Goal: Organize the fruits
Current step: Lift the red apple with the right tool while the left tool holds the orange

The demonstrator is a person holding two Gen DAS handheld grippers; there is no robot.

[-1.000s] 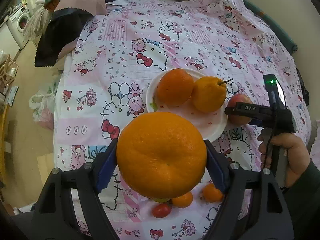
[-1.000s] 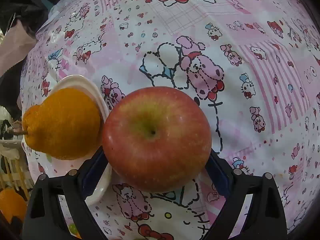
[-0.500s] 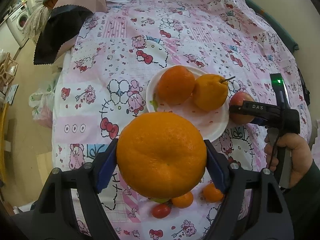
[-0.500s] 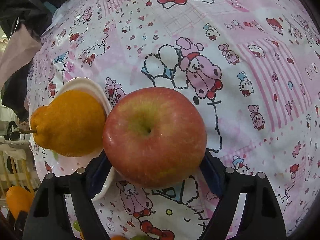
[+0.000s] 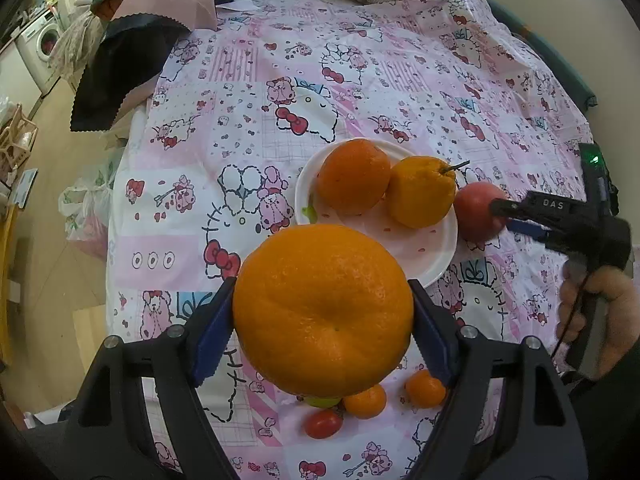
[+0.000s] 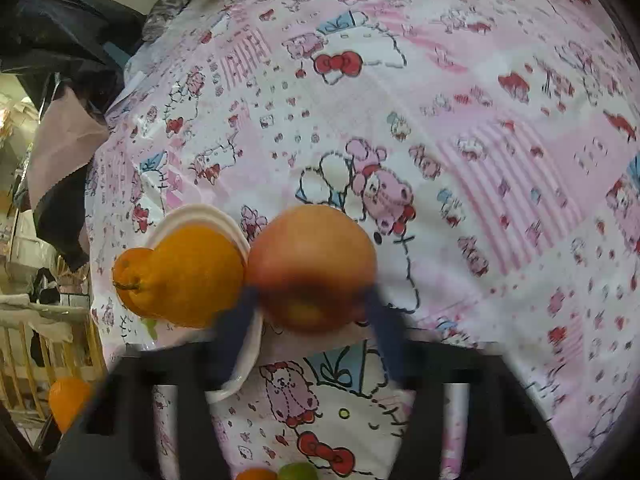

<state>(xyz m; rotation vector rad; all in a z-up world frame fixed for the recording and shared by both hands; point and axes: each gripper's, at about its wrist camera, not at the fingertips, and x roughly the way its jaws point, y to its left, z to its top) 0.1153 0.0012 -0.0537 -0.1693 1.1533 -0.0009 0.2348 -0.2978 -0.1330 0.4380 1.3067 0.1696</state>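
My left gripper (image 5: 320, 320) is shut on a big orange (image 5: 322, 300) and holds it above the pink cartoon tablecloth, near the white plate (image 5: 420, 276). On the plate lie a round orange (image 5: 354, 176) and a stemmed knobbly citrus (image 5: 420, 192). A red apple (image 6: 312, 264) rests on the cloth against the plate's right rim (image 6: 236, 384). My right gripper (image 6: 310, 296) is raised just behind the apple. Its blurred jaws are closing with nothing gripped between them. In the left wrist view the right gripper (image 5: 502, 216) has its tips at the apple's (image 5: 476, 212) side.
Two small tangerines (image 5: 364, 400), a cherry tomato (image 5: 323, 424) and a green fruit lie on the cloth under my left gripper. Clothes (image 5: 132, 72) are piled at the far left corner. The table drops to the floor on the left. A hand (image 5: 596, 320) holds the right gripper.
The right gripper let go of the apple, rose and drew back, and its jaws came together. The apple stays on the cloth by the plate. The left gripper kept still with its orange.
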